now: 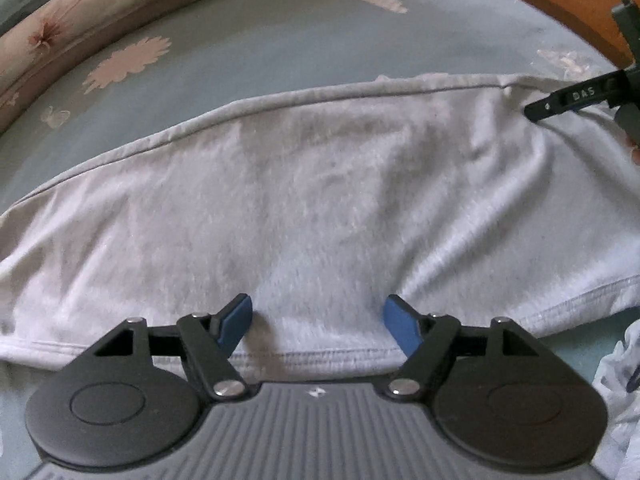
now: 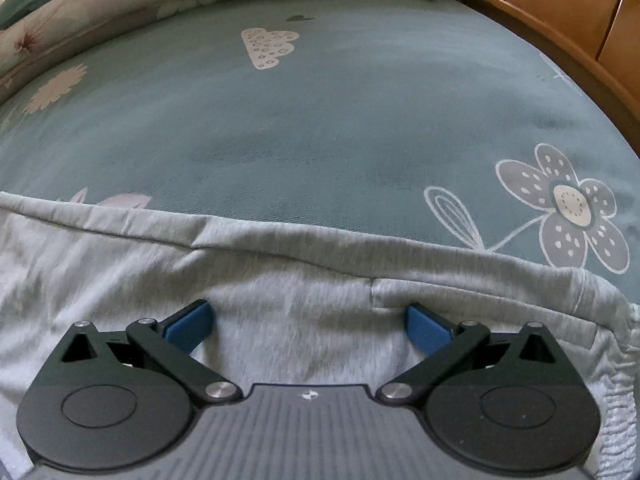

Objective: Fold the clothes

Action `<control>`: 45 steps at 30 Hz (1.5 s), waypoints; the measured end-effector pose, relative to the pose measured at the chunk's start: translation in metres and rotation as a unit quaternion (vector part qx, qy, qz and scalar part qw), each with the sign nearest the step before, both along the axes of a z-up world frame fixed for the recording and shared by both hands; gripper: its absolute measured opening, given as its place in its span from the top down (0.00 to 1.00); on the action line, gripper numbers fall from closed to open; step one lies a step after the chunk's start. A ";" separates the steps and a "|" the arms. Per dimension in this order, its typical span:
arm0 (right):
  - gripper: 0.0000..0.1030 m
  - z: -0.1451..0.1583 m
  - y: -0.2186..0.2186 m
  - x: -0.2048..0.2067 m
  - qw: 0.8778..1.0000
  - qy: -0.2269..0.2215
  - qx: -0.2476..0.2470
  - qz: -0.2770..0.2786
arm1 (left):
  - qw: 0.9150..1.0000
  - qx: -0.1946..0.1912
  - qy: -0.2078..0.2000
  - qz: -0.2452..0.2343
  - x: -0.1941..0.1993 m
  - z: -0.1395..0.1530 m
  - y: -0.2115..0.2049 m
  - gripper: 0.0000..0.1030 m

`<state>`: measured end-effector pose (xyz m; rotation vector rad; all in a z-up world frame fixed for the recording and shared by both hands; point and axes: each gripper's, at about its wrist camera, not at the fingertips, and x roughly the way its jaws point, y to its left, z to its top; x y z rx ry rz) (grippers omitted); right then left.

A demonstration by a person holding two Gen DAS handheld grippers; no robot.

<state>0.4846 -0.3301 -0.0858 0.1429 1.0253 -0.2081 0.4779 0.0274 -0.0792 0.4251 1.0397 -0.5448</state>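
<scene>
Hovering over grey garment point(image 1: 320, 200) | left claw point(image 1: 318, 330) wide, empty | right claw point(image 2: 310, 328) wide, empty

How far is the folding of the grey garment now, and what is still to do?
Done: the grey garment lies spread on the bed sheet, apparently already doubled over along its far edge. In hand: nothing; the left gripper and right gripper are open above it. Left: grasp the fabric and fold it smaller.
</scene>
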 end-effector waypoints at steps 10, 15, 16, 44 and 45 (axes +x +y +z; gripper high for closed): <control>0.00 0.072 -0.040 -0.038 0.997 0.023 0.038 0.058 | 0.997 -0.042 -0.023 -0.059 -0.020 0.041 -0.091 0.33; 0.00 0.124 -0.072 -0.090 0.986 0.061 -0.131 0.083 | 0.994 -0.044 0.000 -0.101 -0.040 0.043 -0.135 0.32; 0.00 0.129 -0.077 -0.102 0.976 0.075 -0.181 0.091 | 0.993 -0.046 0.005 -0.109 -0.046 0.042 -0.141 0.32; 0.00 0.067 0.042 -0.160 0.965 0.109 0.019 0.236 | 0.998 0.014 0.046 0.051 -0.105 0.045 -0.042 0.50; 0.00 0.069 0.045 -0.161 0.965 0.102 0.030 0.238 | 0.997 0.012 0.047 0.059 -0.110 0.046 -0.037 0.50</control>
